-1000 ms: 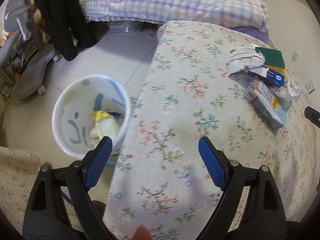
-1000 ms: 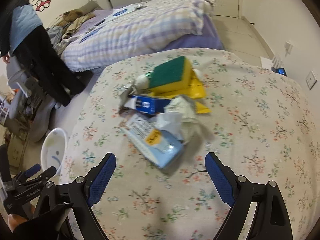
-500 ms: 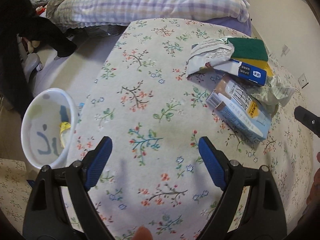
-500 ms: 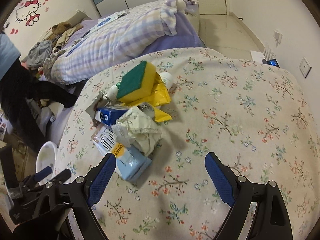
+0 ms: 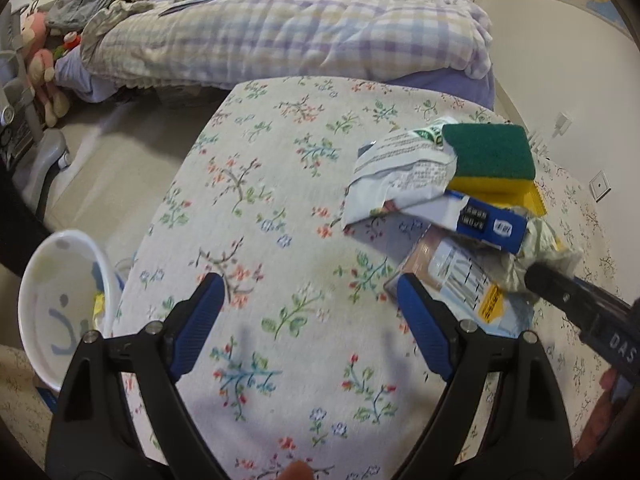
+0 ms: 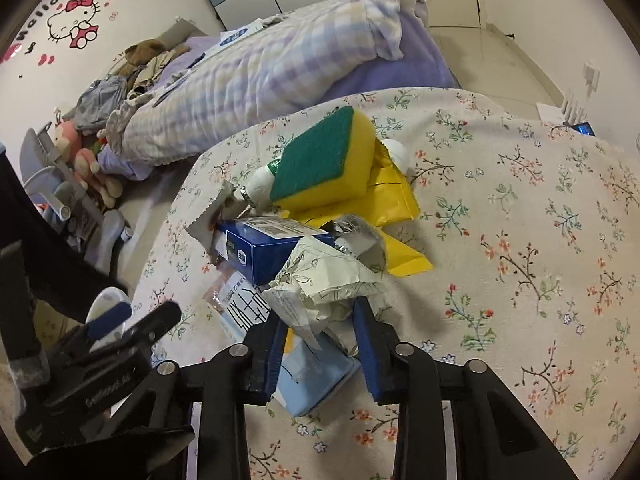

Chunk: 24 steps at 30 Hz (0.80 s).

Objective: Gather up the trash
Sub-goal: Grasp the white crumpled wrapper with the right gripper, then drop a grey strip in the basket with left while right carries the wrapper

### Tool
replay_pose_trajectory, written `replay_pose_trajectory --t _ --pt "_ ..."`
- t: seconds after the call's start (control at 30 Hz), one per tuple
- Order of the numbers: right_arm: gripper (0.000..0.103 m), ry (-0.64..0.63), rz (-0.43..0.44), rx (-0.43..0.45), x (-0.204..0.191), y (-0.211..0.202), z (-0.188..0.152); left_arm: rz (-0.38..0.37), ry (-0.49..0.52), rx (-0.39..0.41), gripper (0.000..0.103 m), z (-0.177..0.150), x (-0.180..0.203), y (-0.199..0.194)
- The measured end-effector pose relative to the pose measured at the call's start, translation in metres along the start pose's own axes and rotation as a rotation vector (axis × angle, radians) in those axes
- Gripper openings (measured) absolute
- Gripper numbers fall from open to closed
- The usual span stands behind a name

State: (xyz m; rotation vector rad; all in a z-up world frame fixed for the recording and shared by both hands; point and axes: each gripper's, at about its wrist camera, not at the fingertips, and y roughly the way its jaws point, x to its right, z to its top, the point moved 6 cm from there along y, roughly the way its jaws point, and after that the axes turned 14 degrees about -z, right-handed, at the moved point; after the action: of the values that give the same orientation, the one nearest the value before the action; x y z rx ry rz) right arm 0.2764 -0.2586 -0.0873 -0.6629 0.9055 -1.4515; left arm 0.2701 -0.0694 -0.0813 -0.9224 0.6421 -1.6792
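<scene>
A trash pile lies on the floral-cloth table [image 5: 280,208]: a green-and-yellow sponge [image 6: 324,164], a blue box [image 6: 264,248], a crumpled paper wrapper [image 6: 328,280], a light-blue tissue pack [image 6: 316,376], a yellow bag [image 6: 392,204] and a white printed bag [image 5: 400,168]. My right gripper [image 6: 320,340] has its jaws narrowed around the crumpled wrapper's lower end, above the tissue pack. My left gripper [image 5: 308,312] is open and empty over bare cloth, left of the pile. A white trash bin [image 5: 60,312] stands on the floor at the table's left edge.
A bed with a checked purple quilt [image 5: 280,28] stands behind the table. Plush toys [image 6: 84,152] and a grey chair base [image 5: 40,152] are on the floor at the left. Wall sockets [image 5: 600,186] are on the right.
My right gripper moved in onto the pile and closed its jaws around the crumpled wrapper. My left gripper swung right from the bin toward the pile, still open.
</scene>
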Motion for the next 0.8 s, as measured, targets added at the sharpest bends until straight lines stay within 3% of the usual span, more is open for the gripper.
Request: replay_pose_trajectory --t 0.3,0.4,0.5,0.6,0.67,0.77,0.8 --pt "0.029 0.018 -0.018 0.025 0.036 -0.032 -0.002 -0.078 0.043 0.075 0.088 0.036 0.033 0.003" --pt "0.029 0.038 -0.011 0.022 0.05 -0.038 -0.002 -0.057 0.069 0.105 0.086 0.043 0.04 0.008" --pt "0.029 0.032 -0.02 0.02 0.059 -0.041 -0.006 -0.055 0.053 0.116 0.073 0.047 0.038 0.016" --pt "0.029 0.02 -0.031 0.017 0.068 -0.044 -0.01 -0.066 0.042 0.117 0.051 0.048 0.039 0.023" --pt "0.029 0.012 -0.04 0.017 0.075 -0.046 -0.012 -0.073 0.057 0.105 0.029 0.046 0.043 0.027" --pt "0.029 0.008 -0.056 0.024 0.085 -0.051 -0.014 -0.081 0.077 0.107 0.013 0.045 0.049 0.027" --pt "0.029 0.012 -0.057 0.026 0.089 -0.052 -0.014 -0.085 0.086 0.112 0.011 0.045 0.051 0.025"
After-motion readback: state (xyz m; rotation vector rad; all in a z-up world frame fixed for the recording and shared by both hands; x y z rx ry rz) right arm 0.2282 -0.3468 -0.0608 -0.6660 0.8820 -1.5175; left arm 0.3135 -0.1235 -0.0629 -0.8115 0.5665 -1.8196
